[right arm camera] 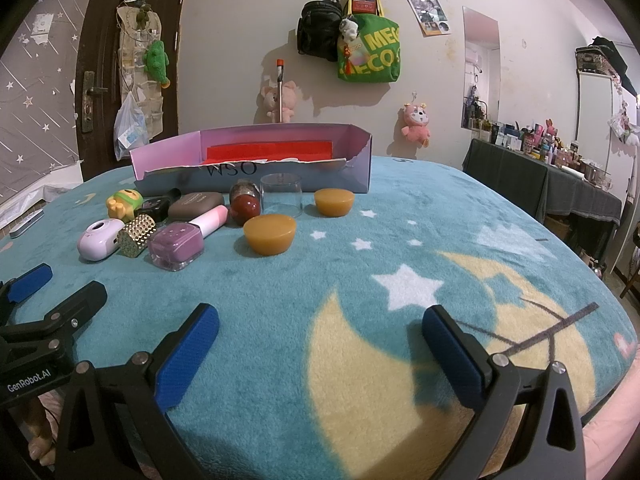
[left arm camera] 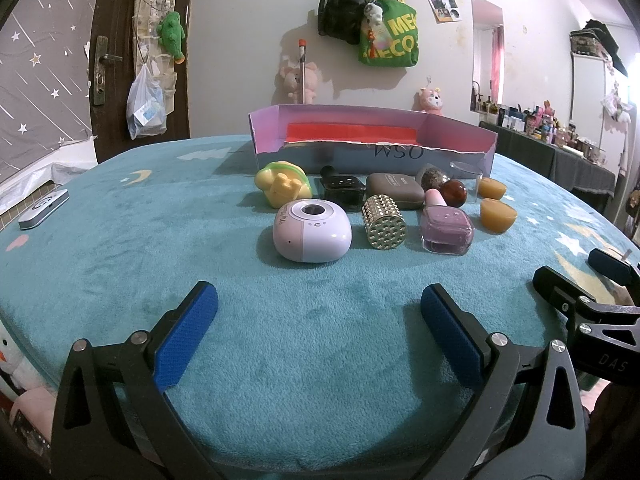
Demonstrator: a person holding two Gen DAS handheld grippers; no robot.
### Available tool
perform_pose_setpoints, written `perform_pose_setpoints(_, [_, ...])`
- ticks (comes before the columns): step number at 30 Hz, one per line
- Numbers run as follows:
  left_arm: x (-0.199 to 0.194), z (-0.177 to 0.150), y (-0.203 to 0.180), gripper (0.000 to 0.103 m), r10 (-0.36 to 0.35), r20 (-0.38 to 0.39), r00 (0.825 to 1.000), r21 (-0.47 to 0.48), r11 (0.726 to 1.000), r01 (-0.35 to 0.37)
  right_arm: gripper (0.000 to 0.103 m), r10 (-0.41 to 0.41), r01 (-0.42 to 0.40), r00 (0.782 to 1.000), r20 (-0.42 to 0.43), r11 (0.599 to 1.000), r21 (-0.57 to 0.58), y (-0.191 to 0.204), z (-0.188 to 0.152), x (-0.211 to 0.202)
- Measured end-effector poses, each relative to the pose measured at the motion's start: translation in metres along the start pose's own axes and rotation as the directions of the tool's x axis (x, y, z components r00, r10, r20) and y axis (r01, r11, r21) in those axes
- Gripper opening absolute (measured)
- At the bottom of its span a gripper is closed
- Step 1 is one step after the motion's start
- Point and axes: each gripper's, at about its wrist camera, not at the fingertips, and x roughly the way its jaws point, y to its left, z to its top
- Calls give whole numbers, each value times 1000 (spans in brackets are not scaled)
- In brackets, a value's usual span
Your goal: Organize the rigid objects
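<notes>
The left hand-held gripper (left arm camera: 319, 332) hangs low over the near part of a teal blanket (left arm camera: 160, 264) printed with stars and a moon; its blue-padded fingers (left arm camera: 188, 336) are spread wide and hold nothing. The right hand-held gripper (right arm camera: 320, 354) sits just to its right, fingers likewise wide apart and empty, over the yellow moon print.

The things to be sorted lie in a cluster in the middle of the blanket, well apart from both grippers. Nearest are a lilac toy camera (left arm camera: 312, 230), a studded gold cylinder (left arm camera: 384, 222) and a purple nail polish bottle (left arm camera: 446, 226) lying on its side. Behind them are a yellow-green toy (left arm camera: 282, 184), a black item (left arm camera: 343, 190), a brown case (left arm camera: 394, 190), a dark red ball (left arm camera: 454, 193) and a clear cup (left arm camera: 466, 176). Two amber half-domes (right arm camera: 270, 234) lie at the right end of the cluster.

A long open cardboard box (left arm camera: 372, 152) with a red lining stands just beyond the cluster. A silver remote (left arm camera: 43, 208) lies far left.
</notes>
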Motion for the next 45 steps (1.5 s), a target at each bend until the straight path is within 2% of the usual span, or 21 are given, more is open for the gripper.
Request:
perform_pose_setpoints(22, [0, 0, 0, 103, -1, -3, 1000, 0, 1000, 1, 103, 0, 0, 1000, 0, 1000, 1, -1, 1, 0])
perform_pose_setpoints(27, [0, 2, 0, 103, -7, -25, 1000, -4, 1000, 6, 103, 5, -5, 1000, -14, 1000, 1, -1, 2, 0])
perform_pose_setpoints(37, [4, 34, 13, 103, -13, -40, 999, -30, 999, 12, 103, 26, -25, 999, -34, 999, 20, -6, 28, 5])
perform_pose_setpoints(41, [16, 49, 14, 103, -12, -103, 995, -20, 1000, 10, 103, 32, -32, 998, -61, 999, 15, -6, 42, 14])
perform_pose_setpoints(45, [33, 58, 18, 103, -26, -207, 978, -19, 1000, 23, 103, 61, -57, 989, -132, 998, 35, -10, 55, 28])
